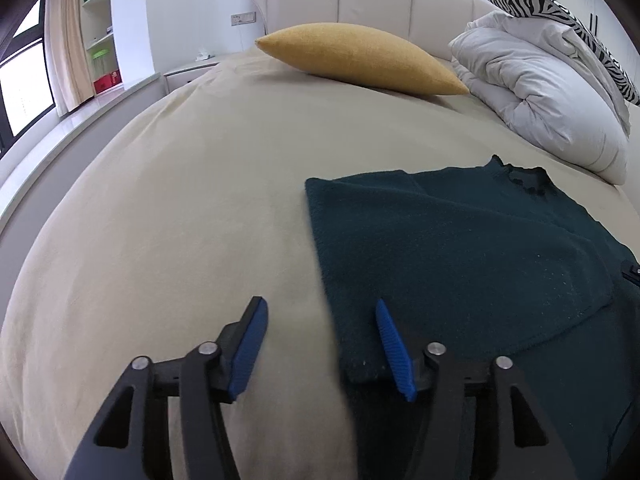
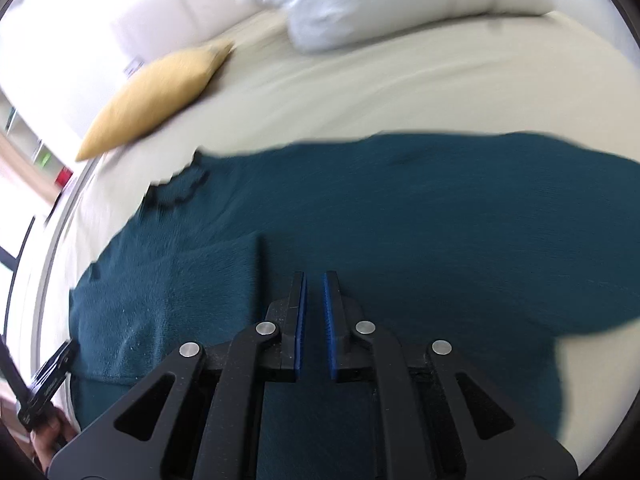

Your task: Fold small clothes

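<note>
Blue-padded fingers of the left gripper [image 1: 320, 312] stand apart over the near left edge of the dark teal knitted sweater [image 1: 460, 248], nothing pinched between them. It lies flat on the beige bedsheet [image 1: 180, 200], one side folded inward, scalloped collar towards the headboard. Over its middle, the right gripper [image 2: 315, 280] shows only a narrow, empty gap. Beyond lie a mustard-yellow cushion [image 1: 360, 56] and a rumpled white duvet [image 1: 540, 88].

Sweater [image 1: 460, 240] on bed [image 1: 180, 200] – cushion [image 1: 360, 58], prob. duvet [image 1: 540, 92] behind it.
</note>
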### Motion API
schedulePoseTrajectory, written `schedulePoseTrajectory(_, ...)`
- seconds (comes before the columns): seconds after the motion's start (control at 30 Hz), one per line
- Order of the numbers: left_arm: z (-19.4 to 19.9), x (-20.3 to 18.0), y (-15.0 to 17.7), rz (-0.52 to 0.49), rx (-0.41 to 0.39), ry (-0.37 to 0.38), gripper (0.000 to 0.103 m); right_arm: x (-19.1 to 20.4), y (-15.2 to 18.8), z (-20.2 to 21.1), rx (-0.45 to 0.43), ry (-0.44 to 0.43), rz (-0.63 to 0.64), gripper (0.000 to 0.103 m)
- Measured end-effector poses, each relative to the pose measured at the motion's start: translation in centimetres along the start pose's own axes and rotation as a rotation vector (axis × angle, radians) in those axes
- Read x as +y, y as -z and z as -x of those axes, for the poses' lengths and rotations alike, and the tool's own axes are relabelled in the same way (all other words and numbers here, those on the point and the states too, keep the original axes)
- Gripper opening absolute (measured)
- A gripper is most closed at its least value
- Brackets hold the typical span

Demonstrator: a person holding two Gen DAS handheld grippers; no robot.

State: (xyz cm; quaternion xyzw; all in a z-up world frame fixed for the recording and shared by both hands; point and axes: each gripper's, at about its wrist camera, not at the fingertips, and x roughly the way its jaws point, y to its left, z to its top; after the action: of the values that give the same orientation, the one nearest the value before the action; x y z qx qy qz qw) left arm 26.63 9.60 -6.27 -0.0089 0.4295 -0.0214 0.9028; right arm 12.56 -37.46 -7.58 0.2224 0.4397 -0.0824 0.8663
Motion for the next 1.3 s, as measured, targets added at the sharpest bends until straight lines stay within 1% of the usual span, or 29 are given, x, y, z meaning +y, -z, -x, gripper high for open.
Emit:
schedulePoseTrajectory(0.03, 1.0, 0.0, 0.3, 0.003, -0.012, 0.006, 0.063, -0.6, 0.2, 1.2, -0.026, -0.003, 0.0, 0.015)
schedulePoseTrajectory(0.07, 2.1, -0.2, 0.7, 0.002, -0.024, 0.013, 0.063, -1.6, 0.6, 3.0, -0.055, -0.019, -0.006, 0.02)
schedulePoseTrajectory(0.1, 3.1, -0.3, 1.1, 0.002, -0.033, 0.015, 0.066, -2.6, 1.0, 4.4, -0.076, -0.032, -0.019, 0.034)
schedulePoseTrajectory(0.13, 4.4, -0.5, 1.7, 0.007, -0.048, 0.025, 0.071, -3.5, 1.2, 5.3, -0.089, -0.039, -0.033, 0.046)
schedulePoseTrajectory(0.17, 5.5, -0.7, 2.2, 0.014, -0.062, 0.043, 0.073, -5.1, 1.7, 7.0, -0.116, -0.051, -0.067, 0.068)
schedulePoseTrajectory(0.2, 6.7, -0.9, 2.9, 0.026, -0.075, 0.07, 0.078, -6.8, 2.2, 8.6, -0.155, -0.065, -0.108, 0.076)
schedulePoseTrajectory(0.23, 7.5, -1.1, 3.4, 0.037, -0.082, 0.093, 0.084, -8.7, 2.7, 10.2, -0.198, -0.074, -0.152, 0.076)
schedulePoseTrajectory(0.27, 8.3, -1.4, 4.1, 0.051, -0.085, 0.127, 0.087, -11.6, 3.4, 11.9, -0.233, -0.064, -0.212, 0.076)
schedulePoseTrajectory(0.3, 8.9, -1.7, 4.8, 0.064, -0.08, 0.16, 0.094, -13.4, 3.6, 12.8, -0.243, -0.053, -0.253, 0.076)
schedulePoseTrajectory(0.33, 9.2, -2.0, 5.5, 0.085, -0.068, 0.199, 0.096, -16.1, 4.0, 13.8, -0.253, -0.046, -0.316, 0.076)
schedulePoseTrajectory(0.37, 9.5, -2.3, 6.2, 0.109, -0.053, 0.23, 0.096, -19.8, 4.8, 14.8, -0.259, -0.044, -0.416, 0.076)
schedulePoseTrajectory(0.43, 9.7, -3.2, 7.4, 0.143, -0.022, 0.28, 0.096, -24.7, 6.0, 15.9, -0.266, -0.038, -0.564, 0.077)
schedulePoseTrajectory(0.47, 9.6, -3.7, 7.9, 0.158, -0.003, 0.306, 0.096, -28.1, 6.9, 16.8, -0.291, -0.044, -0.654, 0.078)
schedulePoseTrajectory(0.57, 9.3, -5.1, 9.0, 0.185, 0.046, 0.358, 0.096, -33.6, 8.1, 18.4, -0.338, -0.03, -0.768, 0.078)
schedulePoseTrajectory(0.63, 9.1, -6.1, 9.2, 0.19, 0.068, 0.366, 0.096, -36.2, 8.1, 18.7, -0.355, -0.059, -0.807, 0.077)
schedulePoseTrajectory(0.73, 9.2, -7.0, 9.4, 0.193, 0.084, 0.377, 0.096, -39.0, 7.1, 18.5, -0.378, -0.084, -0.828, 0.074)
schedulePoseTrajectory(0.77, 9.2, -7.4, 9.4, 0.193, 0.089, 0.384, 0.096, -39.5, 6.6, 18.2, -0.381, -0.087, -0.823, 0.065)
schedulePoseTrajectory(0.8, 9.1, -7.7, 9.3, 0.191, 0.095, 0.39, 0.096, -40.4, 5.9, 17.8, -0.373, -0.079, -0.818, 0.05)
schedulePoseTrajectory(0.87, 8.9, -8.2, 9.2, 0.187, 0.106, 0.403, 0.096, -41.6, 4.7, 16.6, -0.344, -0.041, -0.818, 0.035)
schedulePoseTrajectory(0.93, 8.6, -8.5, 9.1, 0.195, 0.114, 0.419, 0.096, -42.7, 3.6, 15.2, -0.32, -0.046, -0.815, 0.026)
schedulePoseTrajectory(0.97, 8.4, -8.5, 9.2, 0.204, 0.122, 0.424, 0.096, -42.8, 3.1, 14.7, -0.315, -0.027, -0.811, 0.017)
schedulePoseTrajectory(1.0, 8.3, -8.6, 9.1, 0.211, 0.126, 0.428, 0.096, -42.7, 3.0, 14.5, -0.311, -0.018, -0.807, 0.009)
schedulePoseTrajectory(1.03, 8.2, -8.5, 9.0, 0.217, 0.129, 0.434, 0.096, -42.8, 2.8, 14.4, -0.309, -0.017, -0.803, 0.007)
schedulePoseTrajectory(1.13, 8.0, -8.3, 9.0, 0.224, 0.131, 0.444, 0.096, -42.1, 2.4, 14.5, -0.305, 0.021, -0.762, 0.007)
schedulePoseTrajectory(1.2, 8.0, -8.0, 8.8, 0.232, 0.125, 0.455, 0.096, -41.9, 2.1, 14.6, -0.305, 0.019, -0.766, 0.006)
schedulePoseTrajectory(1.3, 7.9, -7.3, 8.4, 0.253, 0.117, 0.477, 0.096, -40.4, 2.1, 15.7, -0.311, 0.045, -0.744, 0.006)
